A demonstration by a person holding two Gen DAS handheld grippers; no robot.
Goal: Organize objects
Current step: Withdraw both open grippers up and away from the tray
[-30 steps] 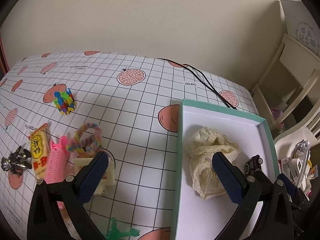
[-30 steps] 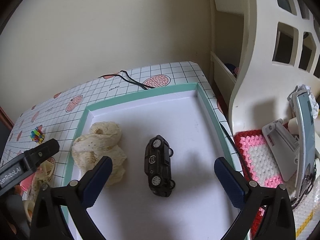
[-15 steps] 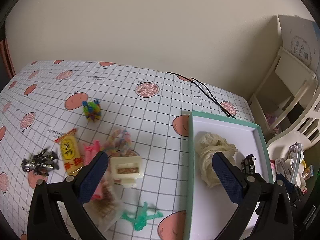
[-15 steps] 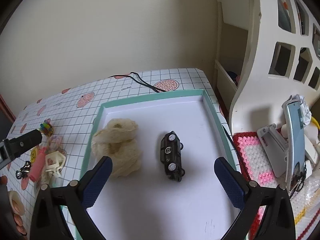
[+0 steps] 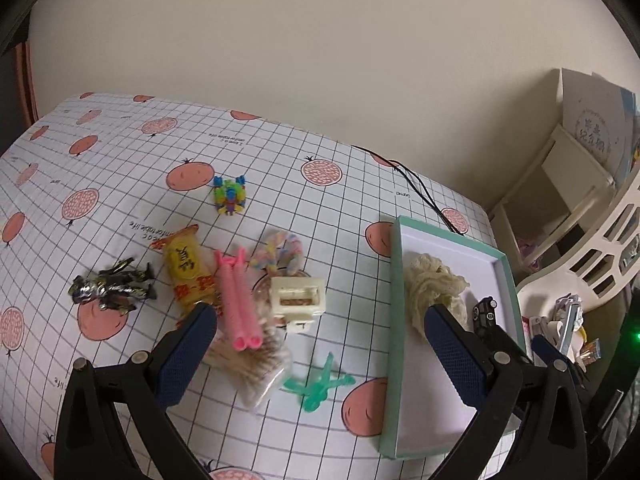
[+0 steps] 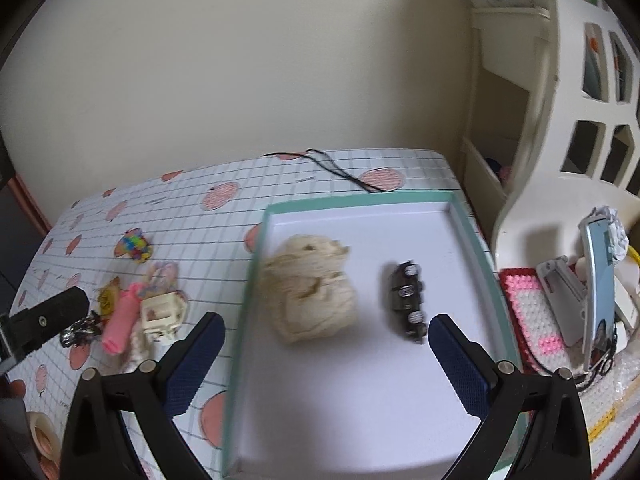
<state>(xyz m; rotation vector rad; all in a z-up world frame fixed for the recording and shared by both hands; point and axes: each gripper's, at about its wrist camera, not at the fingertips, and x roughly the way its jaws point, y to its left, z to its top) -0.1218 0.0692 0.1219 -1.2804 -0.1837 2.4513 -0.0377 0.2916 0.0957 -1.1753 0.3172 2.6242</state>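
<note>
A teal-rimmed white tray (image 6: pixel 474 236) (image 5: pixel 394 280) holds a cream lace scrunchie (image 6: pixel 310 286) (image 5: pixel 434 286) and a black toy car (image 6: pixel 407 300) (image 5: pixel 484 312). Left of the tray lie loose items: a cream hair claw (image 5: pixel 298 300) (image 6: pixel 160 314), pink rollers (image 5: pixel 238 300), a yellow snack pack (image 5: pixel 186 268), a pastel scrunchie (image 5: pixel 280 250), a green figure (image 5: pixel 318 386), dark foil candies (image 5: pixel 112 286) and a bright toy (image 5: pixel 230 196). My left gripper (image 5: pixel 320 354) hangs open above the loose items. Over the tray, my right gripper (image 6: pixel 326 358) is open and holds nothing.
A black cable (image 5: pixel 416 184) runs across the checked tablecloth (image 5: pixel 120 168) at the back. White shelving (image 6: pixel 560 100) stands to the right, with a phone on a stand (image 6: pixel 598 280) and a pink crochet mat (image 6: pixel 532 316). A bag of cotton swabs (image 5: pixel 248 364) lies under the rollers.
Both grippers have pulled back and risen, so the table and tray look smaller. The left view now takes in all the loose items. Nothing was grasped.
</note>
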